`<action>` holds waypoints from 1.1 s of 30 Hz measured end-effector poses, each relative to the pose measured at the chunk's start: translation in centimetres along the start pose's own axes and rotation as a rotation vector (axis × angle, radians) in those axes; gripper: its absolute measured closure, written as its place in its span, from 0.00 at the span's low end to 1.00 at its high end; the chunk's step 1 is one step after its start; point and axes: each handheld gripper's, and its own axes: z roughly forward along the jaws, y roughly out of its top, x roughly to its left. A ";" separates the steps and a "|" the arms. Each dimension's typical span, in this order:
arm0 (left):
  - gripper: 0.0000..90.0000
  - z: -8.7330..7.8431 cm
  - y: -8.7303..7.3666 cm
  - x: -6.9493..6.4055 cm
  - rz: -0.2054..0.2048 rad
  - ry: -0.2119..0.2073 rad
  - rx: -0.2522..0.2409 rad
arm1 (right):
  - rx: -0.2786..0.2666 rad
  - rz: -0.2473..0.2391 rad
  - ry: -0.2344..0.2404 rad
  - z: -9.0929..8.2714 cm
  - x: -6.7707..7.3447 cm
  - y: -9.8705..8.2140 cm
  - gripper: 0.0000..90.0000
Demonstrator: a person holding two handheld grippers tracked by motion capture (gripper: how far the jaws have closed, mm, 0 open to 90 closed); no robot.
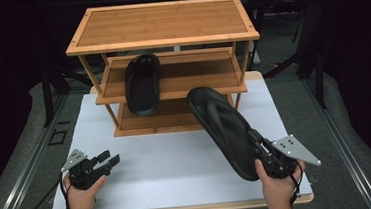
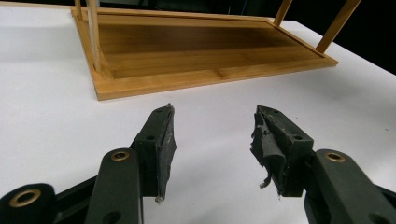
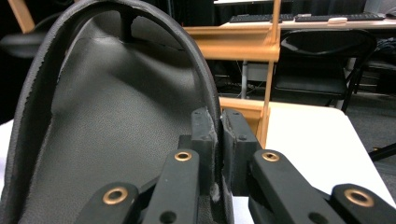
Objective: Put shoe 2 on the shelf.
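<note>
Right hand-held gripper [image 1: 257,141]: your jaws pinch the rim of the black flip-flop [image 1: 223,126], lifted off the worktop [image 1: 177,158] | left hand-held gripper [image 2: 212,135]: gaping, empty | ahead: second flip-flop [image 1: 142,83] on the shoe rack [image 1: 163,41] middle shelf; keep the toe level, land it beside its mate.

Both claws are black, with brass-coloured rivets along their linkages. The left claw [image 1: 108,159] has frayed, worn jaw pads. The right claw [image 1: 254,138] carries a grey three-cornered plate dotted with holes.
</note>
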 end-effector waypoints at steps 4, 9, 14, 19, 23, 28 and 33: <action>0.54 0.0 0.0 0.1 -0.002 0.001 0.002 | 0.008 0.016 -0.003 1.4 -0.8 1.6 0.93; 0.54 0.0 -0.1 0.1 -0.006 0.001 0.003 | 0.008 0.002 -0.013 3.4 -1.1 3.6 0.93; 0.54 0.0 0.0 0.1 -0.001 0.001 0.002 | 0.015 -0.021 -0.020 5.6 -0.7 5.5 0.93; 0.54 0.0 0.0 0.2 -0.002 0.001 0.001 | 0.019 -0.041 -0.032 8.0 0.0 7.2 0.93; 0.54 0.0 0.0 0.2 -0.002 -0.002 -0.003 | 0.030 -0.038 -0.040 10.0 0.5 8.4 0.93; 0.54 -0.1 0.0 0.1 -0.001 -0.006 -0.005 | 0.048 -0.054 -0.072 12.8 1.0 9.0 0.93; 0.54 -0.1 0.0 0.2 0.000 -0.008 -0.001 | 0.094 -0.028 -0.099 15.5 1.2 9.1 0.93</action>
